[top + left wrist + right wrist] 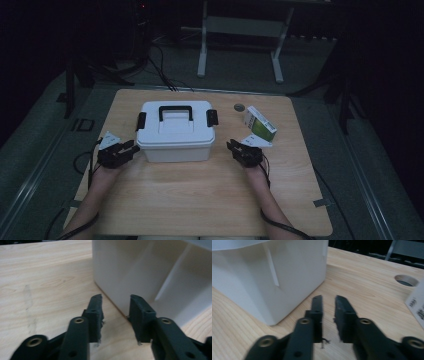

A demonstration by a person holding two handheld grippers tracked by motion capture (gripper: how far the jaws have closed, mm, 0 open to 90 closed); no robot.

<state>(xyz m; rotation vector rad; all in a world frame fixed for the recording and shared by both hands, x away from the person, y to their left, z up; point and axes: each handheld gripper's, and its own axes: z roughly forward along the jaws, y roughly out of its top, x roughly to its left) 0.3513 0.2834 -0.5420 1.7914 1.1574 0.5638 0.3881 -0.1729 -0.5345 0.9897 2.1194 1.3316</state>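
Observation:
A white lidded storage box (pixel 176 131) with a black handle and black side latches stands on the wooden table (pixel 200 200). My left gripper (pixel 131 148) rests by the box's front left corner, its jaws a little apart with nothing between them. In the left gripper view, the gripper (pixel 116 298) points at the box's wall (pixel 150 270), close to its bottom corner. My right gripper (pixel 231 146) sits just off the box's front right corner. In the right gripper view, the gripper (pixel 328 298) shows a narrow empty gap, with the box (pixel 262 270) to its left.
A green and white carton (pixel 260 123) lies tilted right of the box, beyond my right gripper; its edge (pixel 417 305) enters the right gripper view. A round hole (pixel 239 107) sits in the tabletop behind it. A metal stand's legs rise past the table's far edge.

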